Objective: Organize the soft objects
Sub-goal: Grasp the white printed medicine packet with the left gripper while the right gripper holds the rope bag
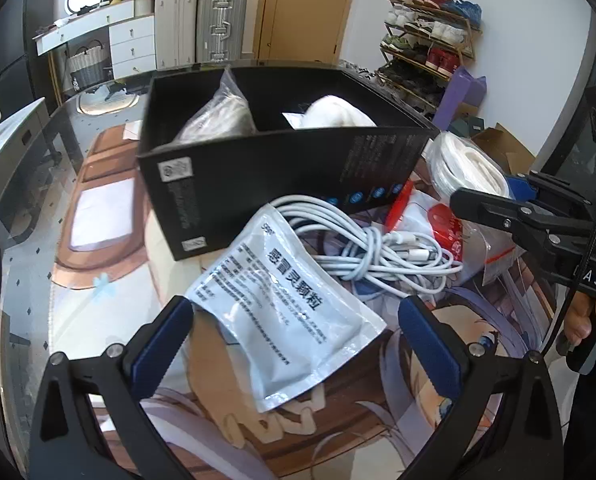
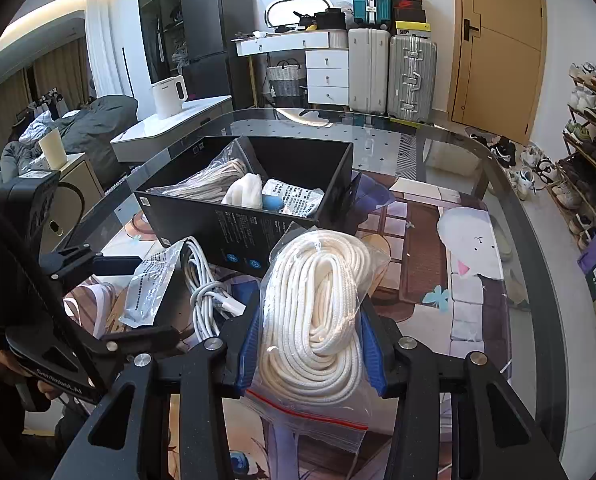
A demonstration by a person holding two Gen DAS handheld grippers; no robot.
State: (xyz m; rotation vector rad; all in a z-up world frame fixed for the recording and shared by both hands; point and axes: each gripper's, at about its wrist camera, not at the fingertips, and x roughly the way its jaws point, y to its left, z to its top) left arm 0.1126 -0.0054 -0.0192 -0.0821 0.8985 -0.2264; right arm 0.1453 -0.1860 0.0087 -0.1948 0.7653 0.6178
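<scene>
My right gripper point(image 2: 312, 346) is shut on a clear zip bag of coiled white rope point(image 2: 318, 312) and holds it just in front of the black divided box point(image 2: 249, 224). The box holds another bagged rope point(image 2: 205, 184), a white cloth point(image 2: 245, 192), a blue ball point(image 2: 271, 202) and a printed pouch point(image 2: 293, 196). My left gripper point(image 1: 295, 344) is open, its blue pads on either side of a silver medicine pouch point(image 1: 281, 300) that lies on the table without touching them. A bundle of white cable point(image 1: 378, 248) lies beyond the pouch, against the box point(image 1: 265, 168).
Everything sits on a glass table over a cartoon-print mat point(image 2: 470, 264). A red packet point(image 1: 450, 232) lies under the cable's right side. The table's rounded edge point(image 2: 538, 240) curves on the right, with a shoe rack point(image 2: 594, 152) beyond. Suitcases point(image 2: 410, 76) stand at the back.
</scene>
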